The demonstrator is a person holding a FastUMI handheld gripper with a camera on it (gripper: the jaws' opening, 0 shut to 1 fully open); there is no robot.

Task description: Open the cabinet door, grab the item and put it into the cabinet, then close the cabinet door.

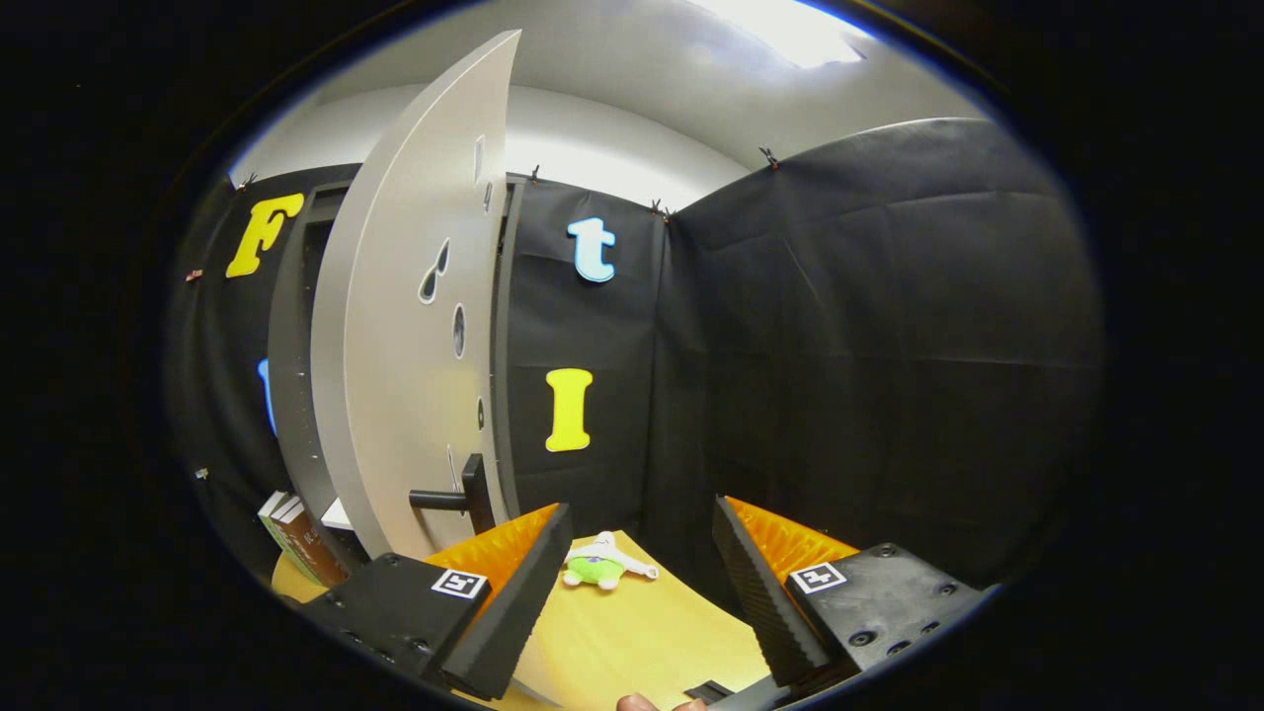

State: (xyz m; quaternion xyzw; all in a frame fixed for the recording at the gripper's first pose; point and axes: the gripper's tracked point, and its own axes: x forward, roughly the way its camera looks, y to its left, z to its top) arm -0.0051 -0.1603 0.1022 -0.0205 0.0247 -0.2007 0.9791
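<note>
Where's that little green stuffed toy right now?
The green plush toy lies on the yellow table, just ahead of the open gripper, right of the open cabinet door.

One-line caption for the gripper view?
Cabinet door open; open gripper empty, plush toy on table ahead between fingers.

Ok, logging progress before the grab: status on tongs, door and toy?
Tongs open, holding nothing. Cabinet door swung open, handle beside the left finger. Plush toy on the table, just ahead between the fingers. Nothing in the way.
</note>
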